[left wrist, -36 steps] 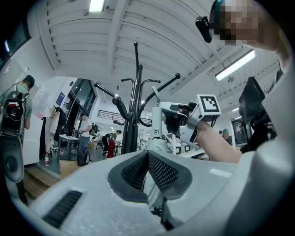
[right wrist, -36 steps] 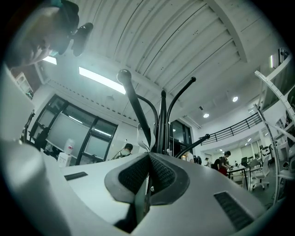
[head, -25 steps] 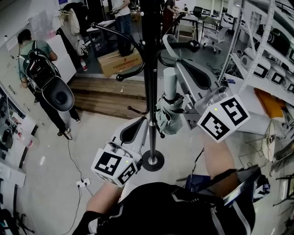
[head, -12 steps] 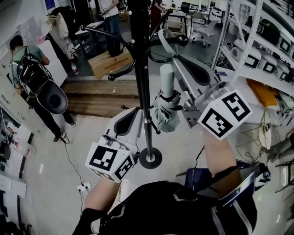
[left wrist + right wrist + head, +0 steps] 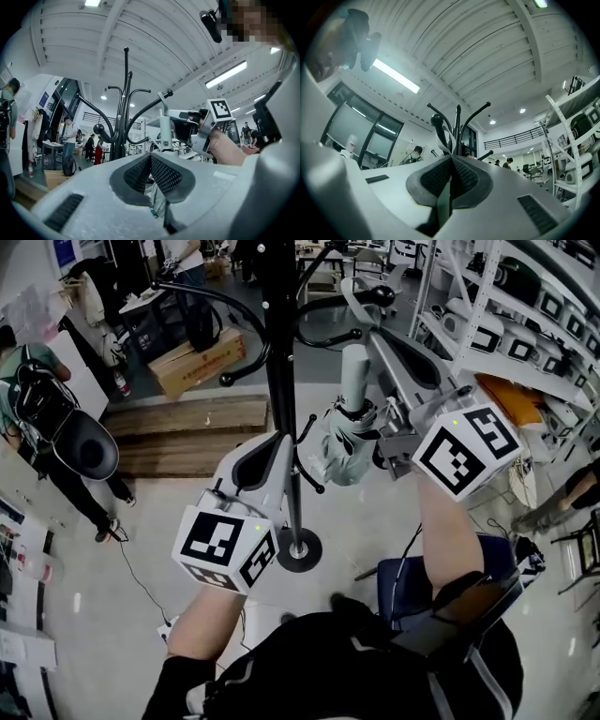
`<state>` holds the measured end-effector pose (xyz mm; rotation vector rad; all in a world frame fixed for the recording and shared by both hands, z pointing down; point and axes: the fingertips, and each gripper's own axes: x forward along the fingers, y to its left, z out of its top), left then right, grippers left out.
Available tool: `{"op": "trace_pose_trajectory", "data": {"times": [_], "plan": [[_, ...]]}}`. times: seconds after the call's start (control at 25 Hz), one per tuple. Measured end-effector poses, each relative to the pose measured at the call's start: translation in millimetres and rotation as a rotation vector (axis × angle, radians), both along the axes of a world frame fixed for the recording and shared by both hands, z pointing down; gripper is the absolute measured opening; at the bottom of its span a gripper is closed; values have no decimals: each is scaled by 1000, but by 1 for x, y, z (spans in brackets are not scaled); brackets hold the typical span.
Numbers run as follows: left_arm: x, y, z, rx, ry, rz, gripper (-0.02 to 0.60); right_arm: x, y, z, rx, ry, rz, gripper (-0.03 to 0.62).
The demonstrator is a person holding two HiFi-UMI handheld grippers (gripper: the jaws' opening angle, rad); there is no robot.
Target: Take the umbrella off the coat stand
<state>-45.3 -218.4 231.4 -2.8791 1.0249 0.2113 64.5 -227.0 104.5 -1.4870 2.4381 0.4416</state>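
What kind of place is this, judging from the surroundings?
Likely a lab or workshop: metal shelving loaded with equipment, a cardboard box, a ribbed ceiling with strip lights.

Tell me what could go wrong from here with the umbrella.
1. The right tongs grip only the thin strap, looped over the hook's knob; a sideways pull might snag it and rock the coat stand.
2. The left tongs are shut and empty beside the pole, so the umbrella hangs unsupported and could swing or drop if the strap slips.
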Motion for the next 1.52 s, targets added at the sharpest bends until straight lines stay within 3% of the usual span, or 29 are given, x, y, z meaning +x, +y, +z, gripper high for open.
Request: {"op": "trace_pose_trajectory", "data": {"times": [0.28, 0.88, 1.08, 1.32, 1.52], "plan": [[-3, 2, -5, 15, 2, 14, 9, -1, 8, -3, 7, 7, 22, 9], [9, 18, -6, -13, 13, -91, 9, 4, 17, -4, -8, 23, -81, 9], [26, 24, 3, -24, 8, -111, 9, 15, 22, 17, -34, 18, -115, 9], [17, 24, 20, -54, 7, -114, 9, 0, 23, 47, -77, 5, -145, 9], [16, 50, 29, -57, 15, -125, 9, -8, 55, 62, -71, 7, -186, 9]]}}
